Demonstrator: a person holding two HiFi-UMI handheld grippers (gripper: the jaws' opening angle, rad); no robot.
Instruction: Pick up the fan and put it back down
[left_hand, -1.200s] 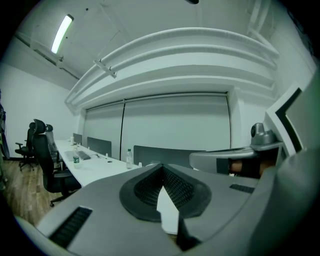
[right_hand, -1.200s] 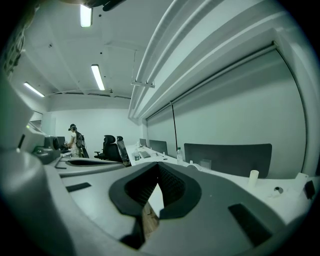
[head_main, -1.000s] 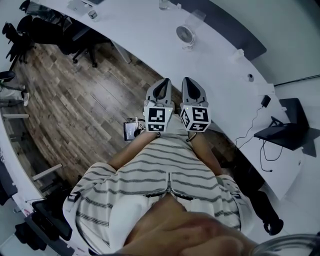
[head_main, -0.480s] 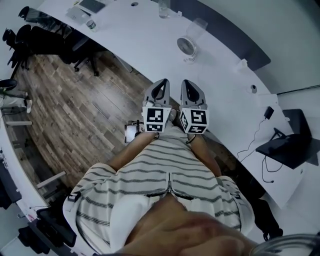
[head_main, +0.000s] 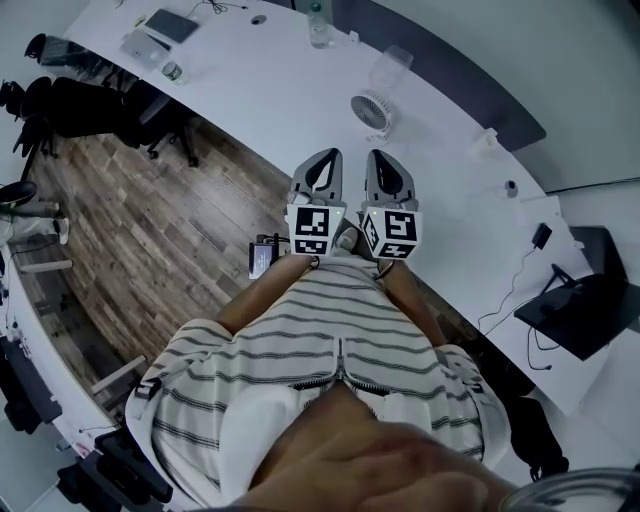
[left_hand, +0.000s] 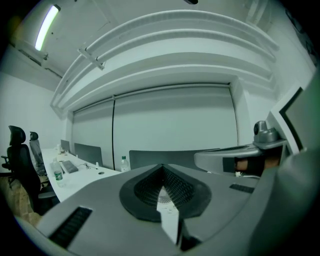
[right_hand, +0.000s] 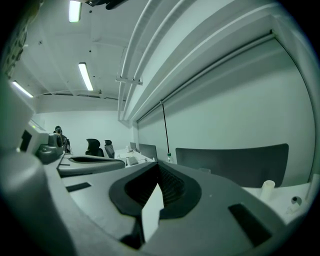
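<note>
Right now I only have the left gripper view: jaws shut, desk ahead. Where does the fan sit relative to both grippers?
Observer: In the head view the fan stands upright on the white desk, ahead of both grippers and more in line with the right gripper.
Operator: Right gripper state?
Observer: Its own view shows the jaws together with nothing between them. It sits level beside the left gripper.
Operator: Anything crowding the fan?
Observer: A clear container stands just beyond it on the desk. I cannot tell whether the two touch.
</note>
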